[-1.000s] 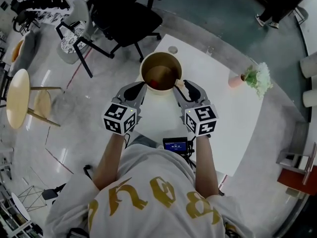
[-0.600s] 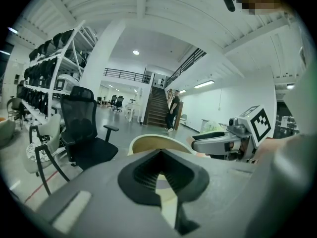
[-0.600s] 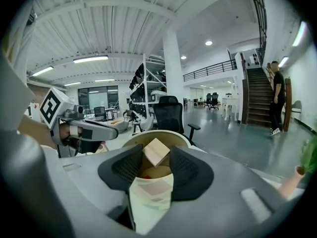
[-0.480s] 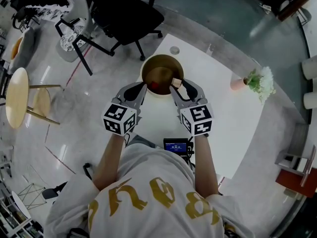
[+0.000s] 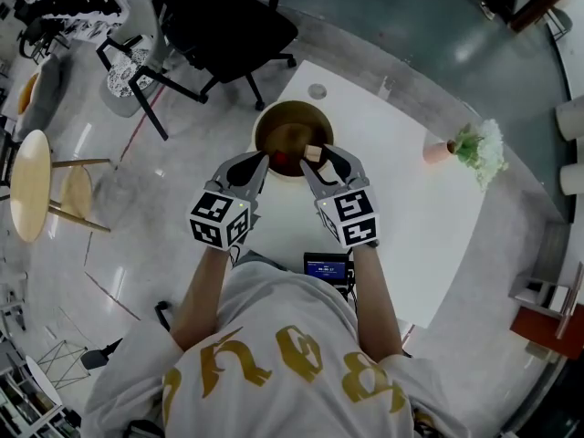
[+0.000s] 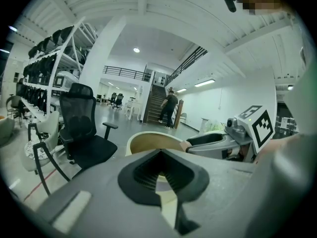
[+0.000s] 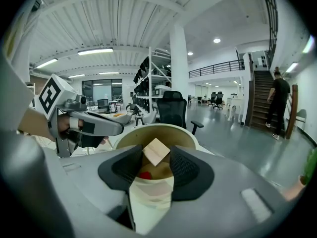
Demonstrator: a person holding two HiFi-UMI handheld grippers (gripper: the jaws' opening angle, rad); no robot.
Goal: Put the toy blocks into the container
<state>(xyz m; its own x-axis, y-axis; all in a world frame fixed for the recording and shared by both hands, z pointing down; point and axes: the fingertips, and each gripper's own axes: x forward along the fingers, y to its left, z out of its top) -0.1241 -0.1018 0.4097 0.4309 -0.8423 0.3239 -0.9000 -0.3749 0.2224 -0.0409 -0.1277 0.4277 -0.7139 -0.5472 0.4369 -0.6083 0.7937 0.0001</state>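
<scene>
A round tan container point(image 5: 294, 119) stands on the white table point(image 5: 411, 217), with a red block point(image 5: 282, 161) lying inside it. My right gripper point(image 5: 315, 156) is shut on a pale wooden block point(image 7: 156, 151), held tilted over the container's near right rim point(image 7: 184, 133). In the right gripper view the red block point(image 7: 144, 174) shows below the wooden one. My left gripper point(image 5: 258, 161) rests at the container's near left rim, jaws shut with nothing between them. In the left gripper view the container point(image 6: 148, 140) is just ahead and the right gripper point(image 6: 218, 144) reaches in from the right.
A small pot of flowers point(image 5: 470, 146) stands at the table's right edge. A small dark device with a screen point(image 5: 326, 268) sits at the near edge. A black office chair point(image 5: 224, 26) stands beyond the table, a round wooden stool point(image 5: 32, 181) to the left.
My right gripper has moved left with the wooden block, from the container's right rim to over its opening. The left gripper has stayed in place.
</scene>
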